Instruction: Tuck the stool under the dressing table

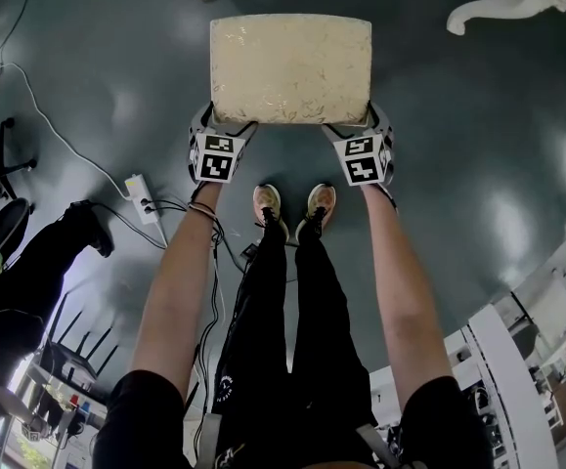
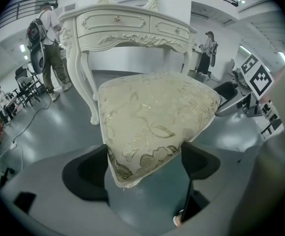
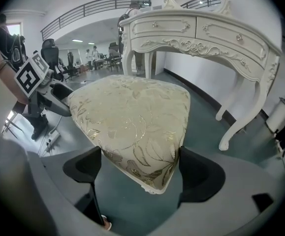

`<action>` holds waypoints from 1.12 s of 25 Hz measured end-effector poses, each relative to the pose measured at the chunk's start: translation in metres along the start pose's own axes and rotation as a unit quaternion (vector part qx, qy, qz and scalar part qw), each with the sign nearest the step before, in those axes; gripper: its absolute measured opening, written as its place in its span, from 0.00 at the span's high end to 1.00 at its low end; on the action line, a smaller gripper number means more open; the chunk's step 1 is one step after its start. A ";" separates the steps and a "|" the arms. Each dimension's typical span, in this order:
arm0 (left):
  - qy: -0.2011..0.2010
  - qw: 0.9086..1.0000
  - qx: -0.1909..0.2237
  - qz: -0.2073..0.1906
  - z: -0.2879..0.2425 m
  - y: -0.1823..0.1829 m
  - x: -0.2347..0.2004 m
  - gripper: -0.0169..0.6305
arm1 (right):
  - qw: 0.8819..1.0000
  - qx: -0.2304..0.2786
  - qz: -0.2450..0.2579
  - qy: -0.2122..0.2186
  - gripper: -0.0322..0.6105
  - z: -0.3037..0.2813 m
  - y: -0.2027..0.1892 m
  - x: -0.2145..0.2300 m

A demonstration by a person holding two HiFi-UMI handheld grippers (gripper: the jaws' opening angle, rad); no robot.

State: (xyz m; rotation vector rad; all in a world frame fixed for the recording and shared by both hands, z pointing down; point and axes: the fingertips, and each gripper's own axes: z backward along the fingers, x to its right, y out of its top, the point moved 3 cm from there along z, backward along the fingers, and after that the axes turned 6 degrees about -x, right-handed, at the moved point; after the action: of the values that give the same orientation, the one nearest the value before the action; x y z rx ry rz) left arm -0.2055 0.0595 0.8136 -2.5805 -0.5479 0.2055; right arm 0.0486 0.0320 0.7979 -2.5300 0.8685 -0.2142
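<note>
1. The stool (image 1: 290,68) is seen at the upper middle of the head view, short of the dressing table (image 2: 127,26), whose legs show at that view's top edge. It is not yet tucked under.
2. The left claw (image 1: 226,125) is pinched on the cushion's near left corner and the right claw (image 1: 361,127) on its near right corner. In each gripper view the jaws stand wide, with the pads pressed against the corner's two edges.
3. The step in hand is judged to be the push forward. Both corners should be driven evenly, so that the seat is kept square to the table's front.
4. Only soft padded corners are held, so a slip is judged likely if the stool is lifted high or twisted.
5. The seat should be centred between the two front legs. The opening is judged wider than the cushion, and the carved apron appears to sit above seat height.
6. Nothing is seen lying on the floor (image 1: 478,164) between stool and table. A power strip (image 1: 141,198) with cables lies at the left of the head view, well apart from the path.
</note>
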 end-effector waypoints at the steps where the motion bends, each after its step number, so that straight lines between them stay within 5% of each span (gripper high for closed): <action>1: -0.001 1.000 -0.003 -0.001 -0.001 0.000 0.001 0.22 | 1.000 0.001 0.001 0.000 0.16 0.001 0.000 0.001; 28: 0.014 1.000 0.011 0.004 -0.076 0.128 0.018 0.23 | 0.997 0.019 -0.065 -0.046 0.23 -0.021 0.050 0.141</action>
State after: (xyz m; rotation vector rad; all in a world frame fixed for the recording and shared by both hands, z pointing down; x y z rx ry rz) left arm -0.1269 -0.0681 0.8156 -2.5601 -0.5214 0.1780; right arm 0.1268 -0.0970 0.7930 -2.5405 0.6586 -0.1521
